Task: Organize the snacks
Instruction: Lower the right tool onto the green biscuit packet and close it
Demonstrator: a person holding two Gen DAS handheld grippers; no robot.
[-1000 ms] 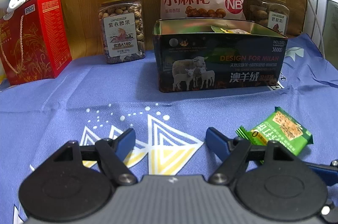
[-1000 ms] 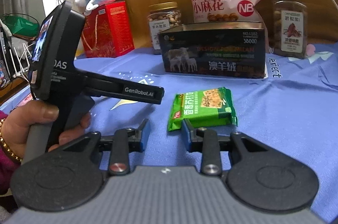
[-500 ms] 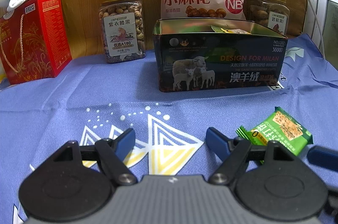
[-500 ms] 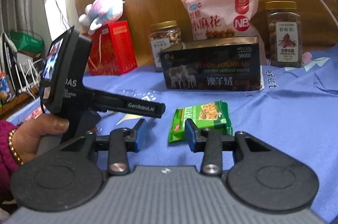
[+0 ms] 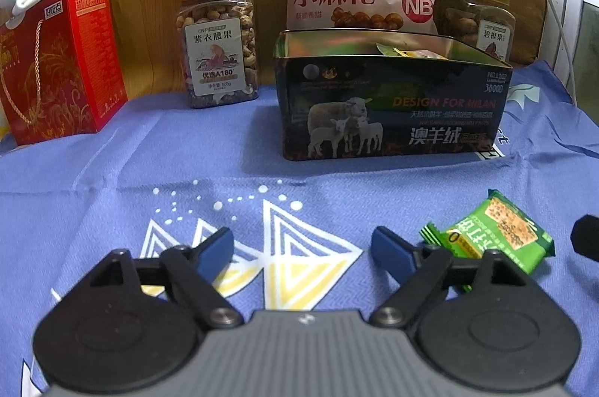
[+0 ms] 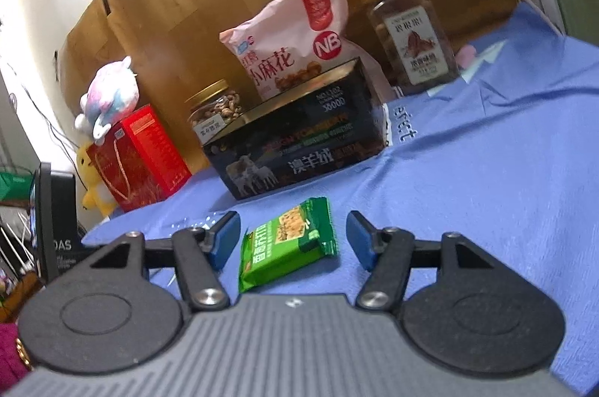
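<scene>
While the flat green foil-wrapped cracker packet (image 6: 287, 244) lies low-centre on the blue cloth (image 6: 486, 179) between the spread right gripper (image 6: 292, 239), it looks light, crinkly, slippery, best pinched across its stiffer middle; left gripper (image 5: 302, 247) spread, empty.

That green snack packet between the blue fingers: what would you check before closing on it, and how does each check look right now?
1. Right gripper open wide enough: ok.
2. Green snack packet lies between its fingers: ok.
3. Fingers low enough to pinch it: cannot tell.
4. Left gripper open, holding nothing, beside the packet: ok.
5. Tin box open on top to receive it: ok.
6. Room left inside the box: cannot tell.
</scene>
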